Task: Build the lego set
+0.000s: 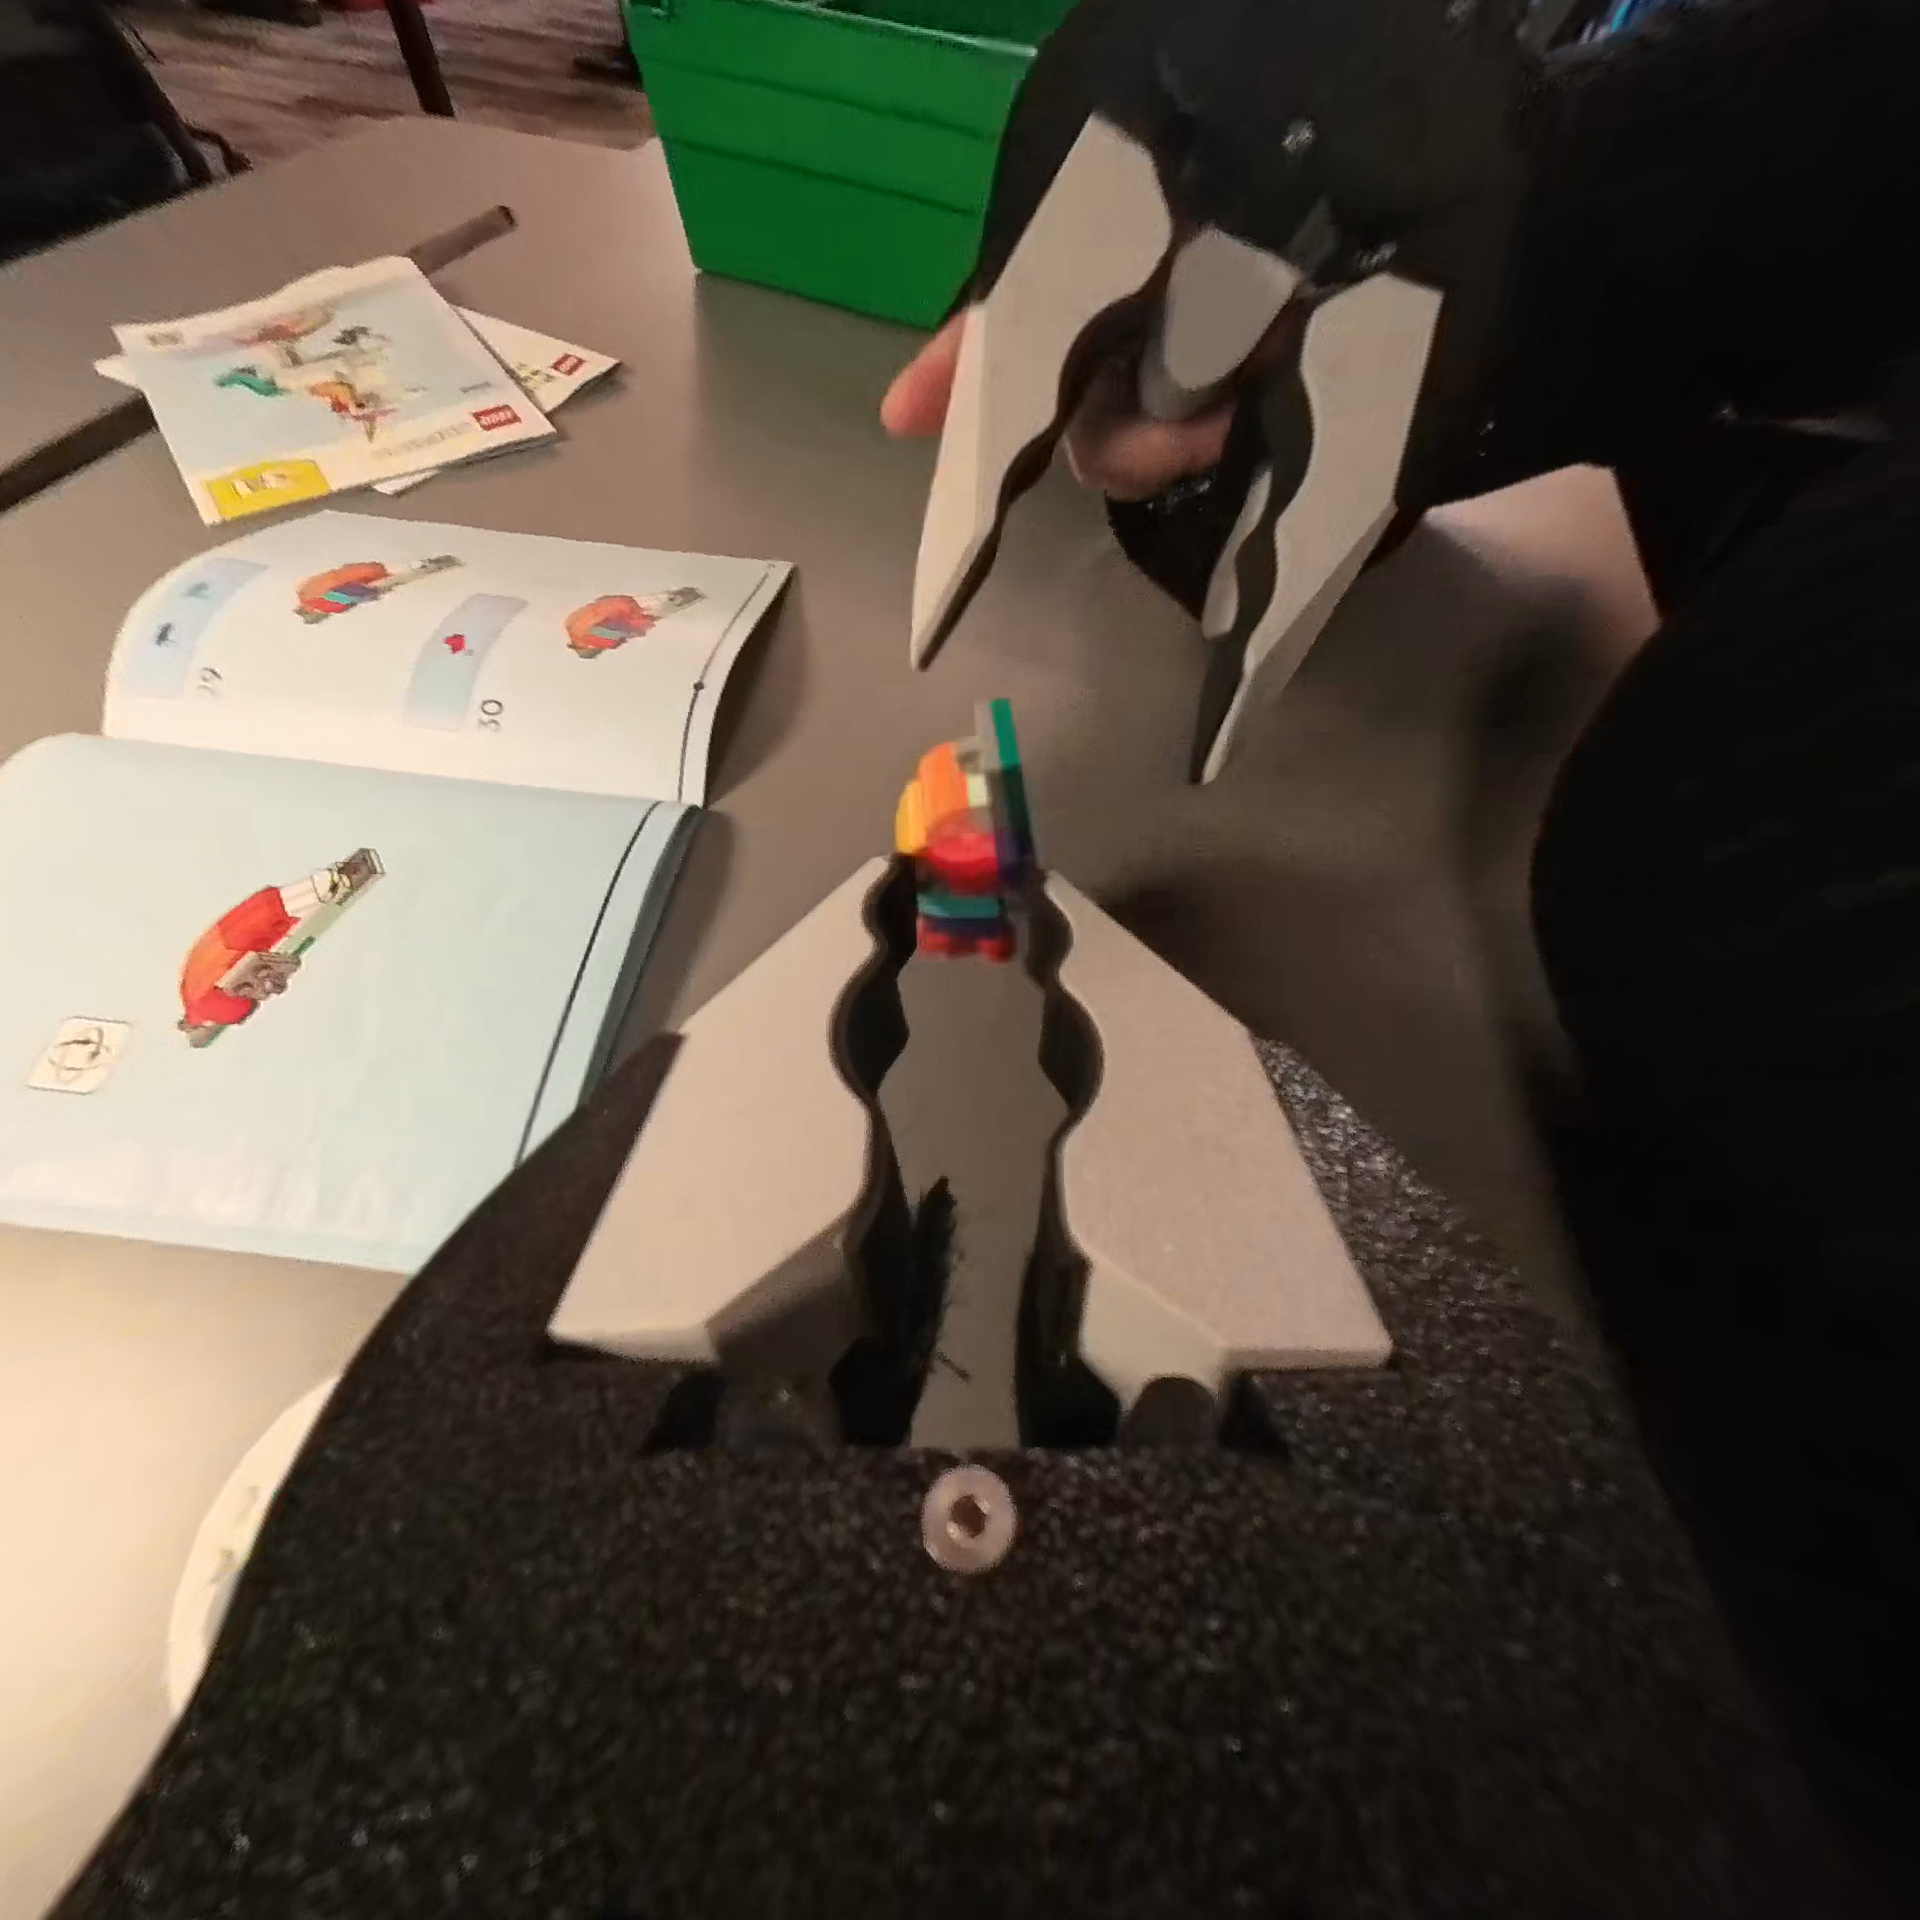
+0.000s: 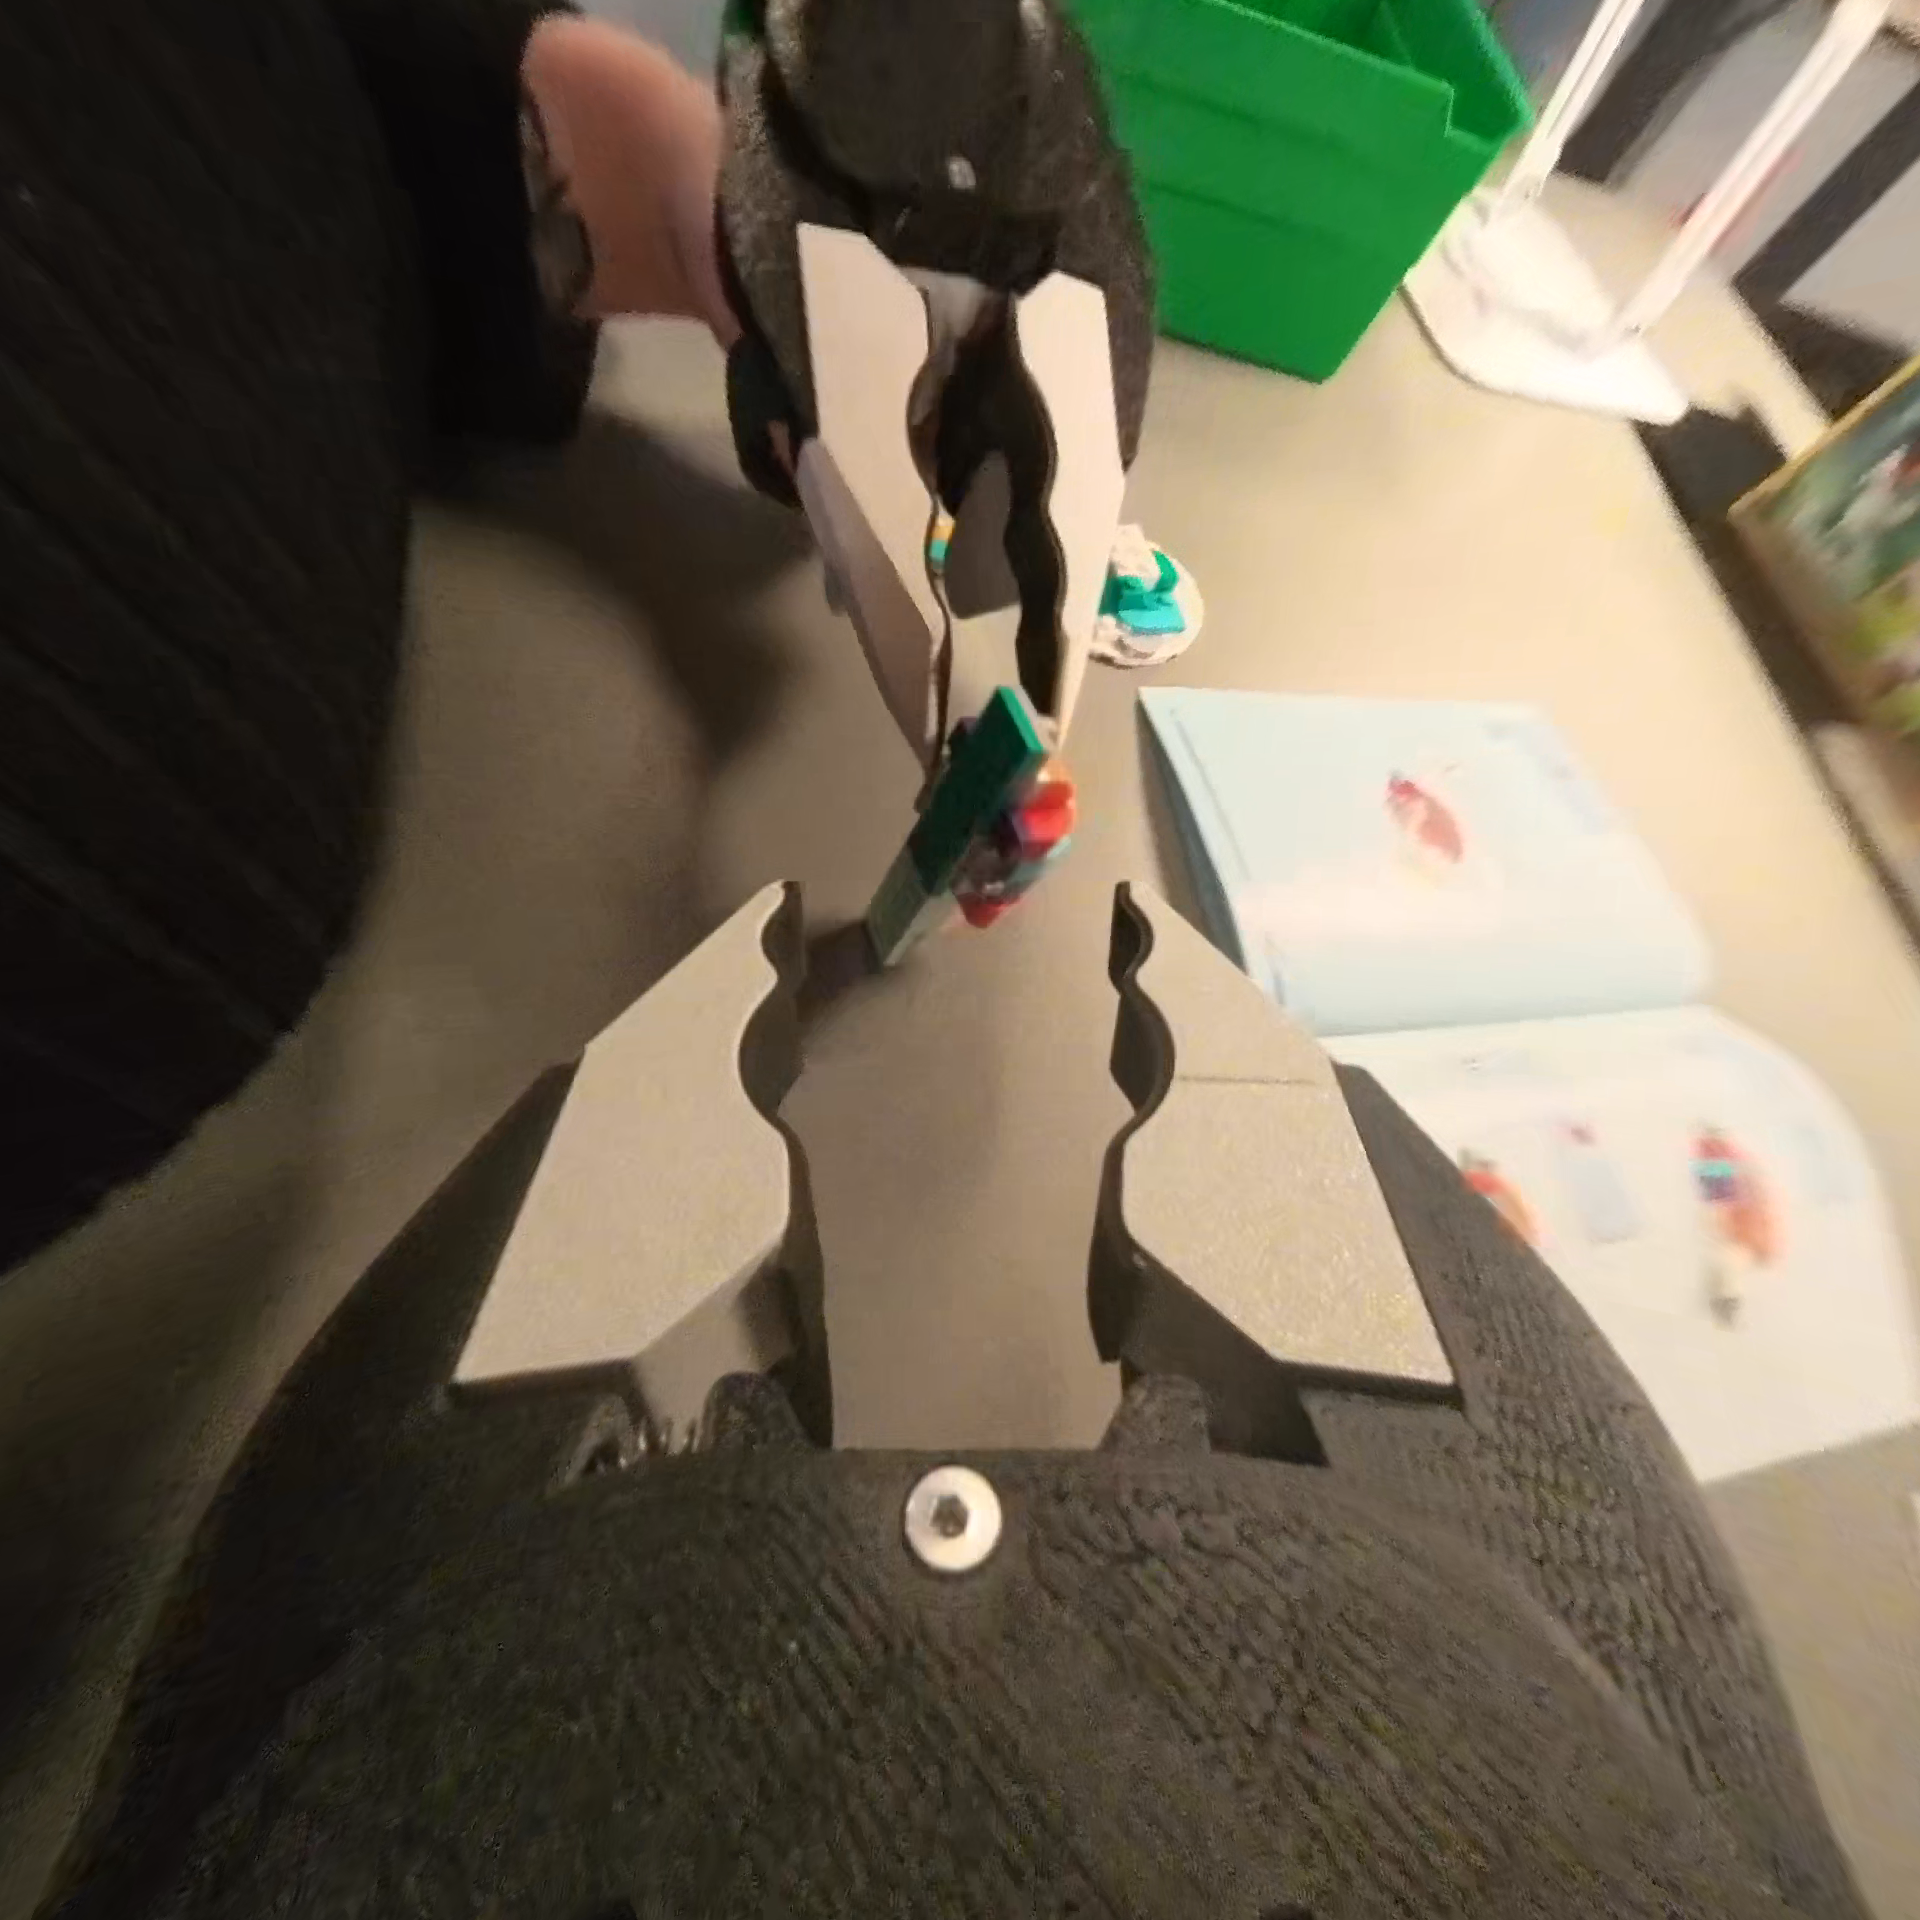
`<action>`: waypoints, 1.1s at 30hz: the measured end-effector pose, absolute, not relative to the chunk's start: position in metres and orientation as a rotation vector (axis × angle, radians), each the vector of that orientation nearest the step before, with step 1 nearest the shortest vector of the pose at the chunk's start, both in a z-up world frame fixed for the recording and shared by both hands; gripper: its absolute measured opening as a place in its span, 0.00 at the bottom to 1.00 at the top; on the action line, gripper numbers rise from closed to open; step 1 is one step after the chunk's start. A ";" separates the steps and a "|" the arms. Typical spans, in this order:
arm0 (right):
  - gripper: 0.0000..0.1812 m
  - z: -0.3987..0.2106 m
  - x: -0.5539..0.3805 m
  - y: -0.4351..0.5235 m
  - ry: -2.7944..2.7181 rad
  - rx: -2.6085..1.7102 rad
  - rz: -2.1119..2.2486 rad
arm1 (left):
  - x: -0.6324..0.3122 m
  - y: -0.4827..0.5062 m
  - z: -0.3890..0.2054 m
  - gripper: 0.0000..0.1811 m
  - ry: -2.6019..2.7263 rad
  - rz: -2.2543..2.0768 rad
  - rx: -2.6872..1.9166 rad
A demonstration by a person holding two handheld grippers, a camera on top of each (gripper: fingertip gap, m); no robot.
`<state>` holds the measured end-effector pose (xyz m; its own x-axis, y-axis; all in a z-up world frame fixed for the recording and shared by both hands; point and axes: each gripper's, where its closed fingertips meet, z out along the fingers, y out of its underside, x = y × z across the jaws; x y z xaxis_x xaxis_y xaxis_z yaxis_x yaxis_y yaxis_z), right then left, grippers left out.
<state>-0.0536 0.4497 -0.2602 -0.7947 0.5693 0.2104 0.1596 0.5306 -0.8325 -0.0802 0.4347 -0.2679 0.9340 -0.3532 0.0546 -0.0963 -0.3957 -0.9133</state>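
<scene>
Your left gripper [image 1: 961, 894] clamps lego model [image 1: 966, 831]; right gripper [image 2: 956, 914] spread, empty. Next: fetch piece per booklet [image 1: 312, 997].

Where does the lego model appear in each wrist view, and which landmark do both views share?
Left wrist view: lego model, centre, clamped at the left gripper fingertips.
Right wrist view: model, centre, held by the far gripper, beyond the open right gripper.
Shared landmark: green bin at the top.
</scene>
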 end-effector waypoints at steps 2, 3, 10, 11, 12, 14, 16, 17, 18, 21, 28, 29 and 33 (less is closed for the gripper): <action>0.32 -0.266 -0.054 0.448 -2.323 -0.670 1.244 | -0.080 0.437 -0.260 0.00 0.340 -0.250 -1.909; 0.32 -0.269 -0.055 0.448 -2.325 -0.698 1.255 | -0.081 0.438 -0.257 0.00 0.343 -0.231 -1.892; 0.32 -0.288 -0.054 0.445 -2.375 -0.811 1.282 | -0.083 0.437 -0.269 0.00 0.302 -0.249 -1.947; 0.32 -0.291 -0.053 0.446 -2.383 -0.811 1.268 | -0.084 0.437 -0.269 0.00 0.288 -0.257 -1.950; 0.32 -0.292 -0.052 0.447 -2.385 -0.813 1.255 | -0.085 0.437 -0.269 0.00 0.275 -0.265 -1.953; 0.32 -0.295 -0.050 0.451 -2.387 -0.858 1.237 | -0.086 0.437 -0.267 0.01 0.253 -0.276 -1.949; 0.32 -0.293 -0.049 0.454 -2.363 -0.903 1.241 | -0.085 0.436 -0.267 0.04 0.240 -0.301 -1.951; 0.32 -0.293 -0.047 0.456 -2.356 -0.930 1.238 | -0.084 0.436 -0.267 0.08 0.239 -0.315 -1.958; 0.32 -0.292 -0.046 0.457 -2.347 -0.956 1.236 | -0.081 0.436 -0.269 0.12 0.247 -0.328 -1.967; 0.33 -0.292 -0.040 0.463 -2.312 -1.060 1.214 | -0.073 0.440 -0.280 0.26 0.294 -0.341 -2.043; 0.28 -0.306 -0.025 0.465 -2.237 -1.357 1.127 | -0.061 0.451 -0.309 0.26 0.343 -0.512 -2.219; 0.26 -0.308 -0.022 0.462 -2.243 -1.401 1.130 | -0.062 0.452 -0.308 0.20 0.332 -0.511 -2.215; 0.13 -0.312 -0.021 0.457 -2.210 -1.433 1.135 | -0.066 0.449 -0.305 0.06 0.342 -0.453 -2.174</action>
<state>-0.0208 0.4567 -0.3120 -0.4731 0.8624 -0.1799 0.6487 0.2029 -0.7335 -0.0663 0.4492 -0.3055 0.8963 -0.3966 0.1983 -0.0823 -0.5882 -0.8045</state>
